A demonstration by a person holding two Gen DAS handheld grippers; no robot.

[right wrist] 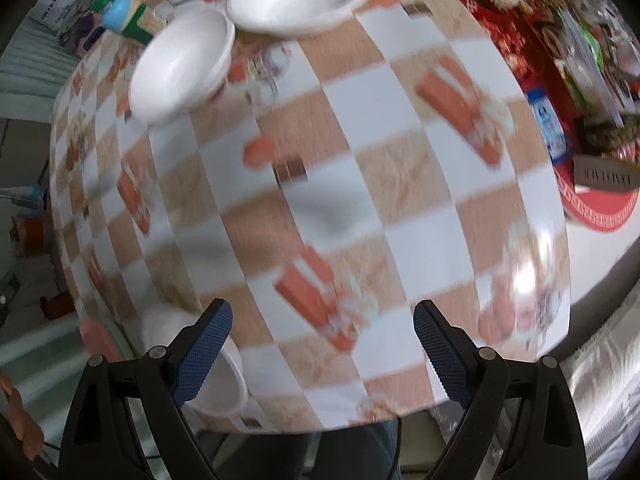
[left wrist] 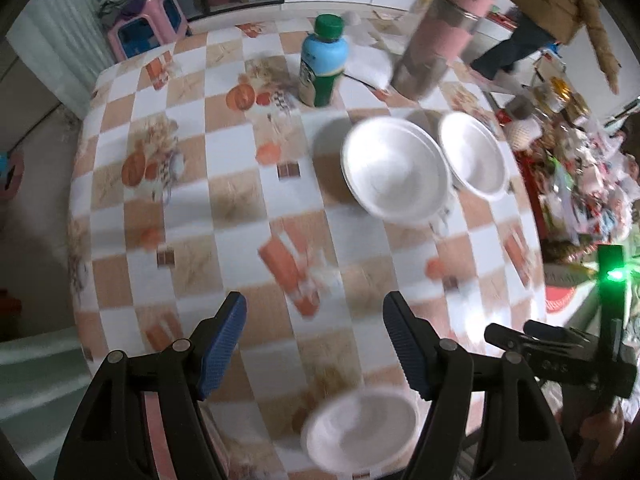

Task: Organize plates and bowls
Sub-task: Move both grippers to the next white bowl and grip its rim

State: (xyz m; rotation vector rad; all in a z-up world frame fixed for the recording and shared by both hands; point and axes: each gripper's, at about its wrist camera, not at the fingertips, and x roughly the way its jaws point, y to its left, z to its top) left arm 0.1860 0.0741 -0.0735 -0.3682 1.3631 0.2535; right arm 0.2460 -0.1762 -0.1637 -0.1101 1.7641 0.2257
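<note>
I am hovering both grippers, left gripper (left wrist: 314, 344) and right gripper (right wrist: 322, 354), jaws apart and empty, over the checked table (left wrist: 240, 184). One lone bowl (left wrist: 360, 432) sits nearest me; two stacked bowls (left wrist: 394, 170) beyond. Next, I judge, grasping the lone bowl's rim.

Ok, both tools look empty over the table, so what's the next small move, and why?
Probably lower the left tool onto the lone white bowl at the near table edge. Its jaws stand open with nothing between them, and that bowl sits apart from the stacked bowls and their neighbour bowl farther back.
</note>
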